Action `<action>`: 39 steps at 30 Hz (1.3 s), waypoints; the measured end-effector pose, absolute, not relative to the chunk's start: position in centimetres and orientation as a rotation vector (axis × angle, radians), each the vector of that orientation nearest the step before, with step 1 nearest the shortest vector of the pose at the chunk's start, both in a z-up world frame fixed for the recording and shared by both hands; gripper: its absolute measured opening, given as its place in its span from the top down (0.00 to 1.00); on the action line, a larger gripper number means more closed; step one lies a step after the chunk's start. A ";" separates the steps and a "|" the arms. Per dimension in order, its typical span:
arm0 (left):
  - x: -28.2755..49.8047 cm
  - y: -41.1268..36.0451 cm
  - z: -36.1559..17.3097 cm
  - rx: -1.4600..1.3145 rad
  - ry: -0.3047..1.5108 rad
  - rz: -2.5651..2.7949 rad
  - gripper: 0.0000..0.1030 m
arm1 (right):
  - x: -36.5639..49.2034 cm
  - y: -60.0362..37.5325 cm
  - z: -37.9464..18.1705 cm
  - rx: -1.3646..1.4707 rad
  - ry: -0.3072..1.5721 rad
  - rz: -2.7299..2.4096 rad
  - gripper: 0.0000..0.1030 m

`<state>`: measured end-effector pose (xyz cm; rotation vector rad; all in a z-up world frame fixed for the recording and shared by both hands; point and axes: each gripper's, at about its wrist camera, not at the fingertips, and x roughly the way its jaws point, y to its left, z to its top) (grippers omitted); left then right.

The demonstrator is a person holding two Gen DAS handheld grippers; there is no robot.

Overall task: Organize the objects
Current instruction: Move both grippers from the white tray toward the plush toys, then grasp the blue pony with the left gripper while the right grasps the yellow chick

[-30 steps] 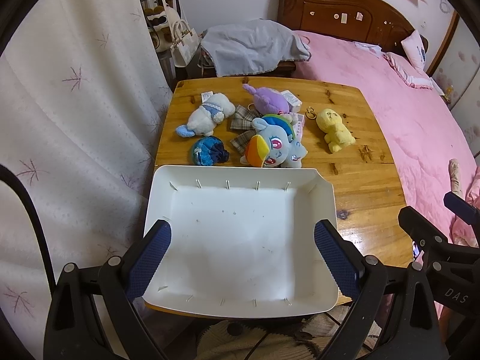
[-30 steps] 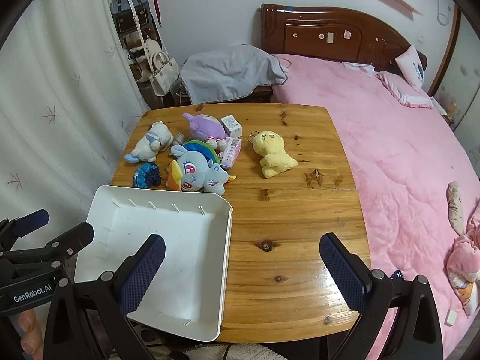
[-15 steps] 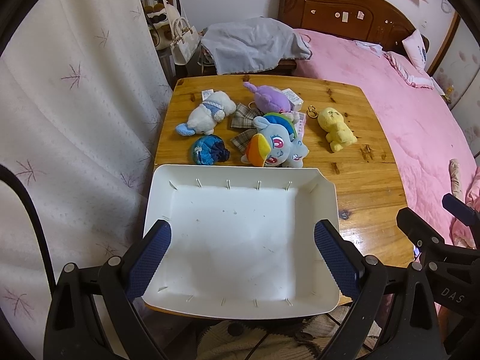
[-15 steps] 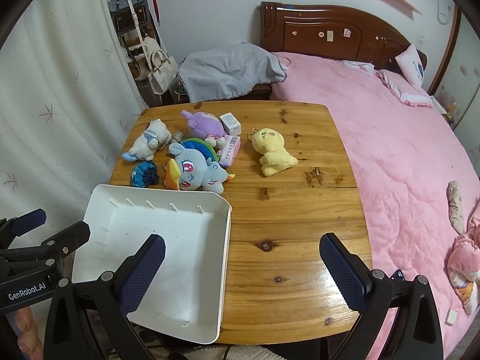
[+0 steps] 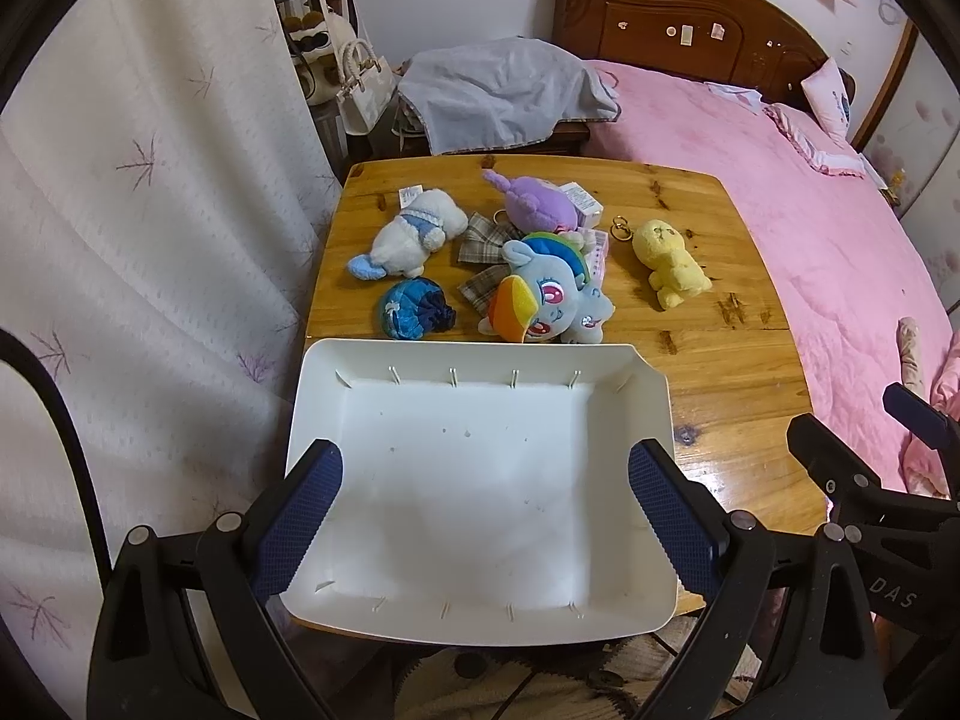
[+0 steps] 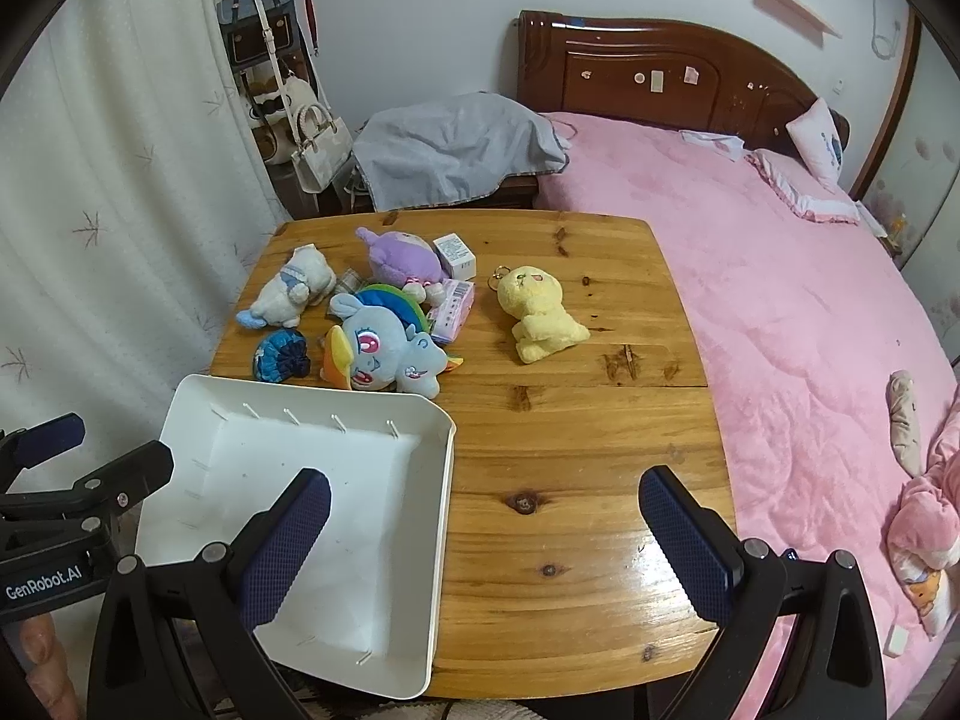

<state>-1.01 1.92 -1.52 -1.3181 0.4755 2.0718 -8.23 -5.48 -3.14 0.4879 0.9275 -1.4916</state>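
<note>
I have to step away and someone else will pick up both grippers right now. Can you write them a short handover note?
Left gripper: open, holding nothing, hovering over the white tray.
Right gripper: open, holding nothing, over bare wooden table to the tray's right.
Tray: at the near-left of the table, nothing in it.
Toys, all on the table beyond the tray: blue pony plush touching the tray's far rim, dark blue round plush, white plush, purple plush, yellow plush set apart on the right, plus plaid cloth pieces and small boxes.
Done: nothing sorted.
Left: presumably everything goes into the tray.
</note>
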 end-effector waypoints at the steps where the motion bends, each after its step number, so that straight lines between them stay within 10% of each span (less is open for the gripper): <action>1: -1.0 2.0 -1.5 -1.315 0.478 2.069 0.06 | -8.2 -5.5 -3.1 0.489 0.926 -1.489 0.00; 39: -3.9 17.9 -4.5 -1.104 0.746 1.702 0.06 | -14.7 -21.1 -1.2 0.423 0.799 -1.573 0.00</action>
